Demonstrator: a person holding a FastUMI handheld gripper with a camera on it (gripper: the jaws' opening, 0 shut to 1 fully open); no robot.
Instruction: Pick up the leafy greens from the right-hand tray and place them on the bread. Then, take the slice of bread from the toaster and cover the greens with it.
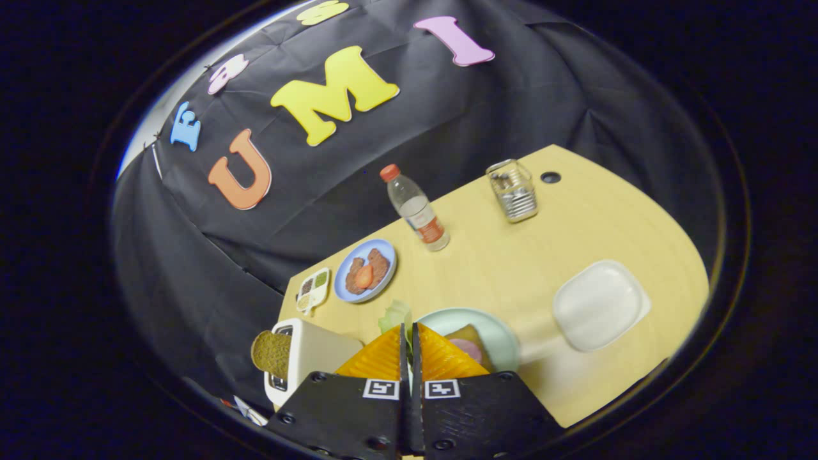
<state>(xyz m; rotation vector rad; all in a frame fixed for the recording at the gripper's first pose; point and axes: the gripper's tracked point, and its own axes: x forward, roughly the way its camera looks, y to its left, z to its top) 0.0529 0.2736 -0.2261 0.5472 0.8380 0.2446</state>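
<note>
We see the gripper (pixel 409 332) with its two fingers pressed close together, and a pale green tuft of leafy greens (pixel 394 315) sticks out at their tips, so they appear clamped on it. Just beyond the fingertips sits a pale green plate (pixel 505 338) carrying a slice of bread (pixel 471 337) topped with a pink round of meat (pixel 470 350); the greens hang at this plate's near rim. Beside the fingers stands a white toaster (pixel 307 354) with a brown slice of toast (pixel 271 353) poking out of its slot. Farther off, a blue plate (pixel 385 255) holds two brown patties (pixel 367 271) with a red tomato slice (pixel 363 276) on them, and next to it lies a small divided dish (pixel 313 289) with green and dark bits in its compartments. A white tray (pixel 601 305) rests on the yellow table (pixel 511 255). A clear bottle (pixel 415 207) with a red cap stands mid-table, and a glass jar (pixel 512 190) with something inside we cannot make out stands near the far edge.
</note>
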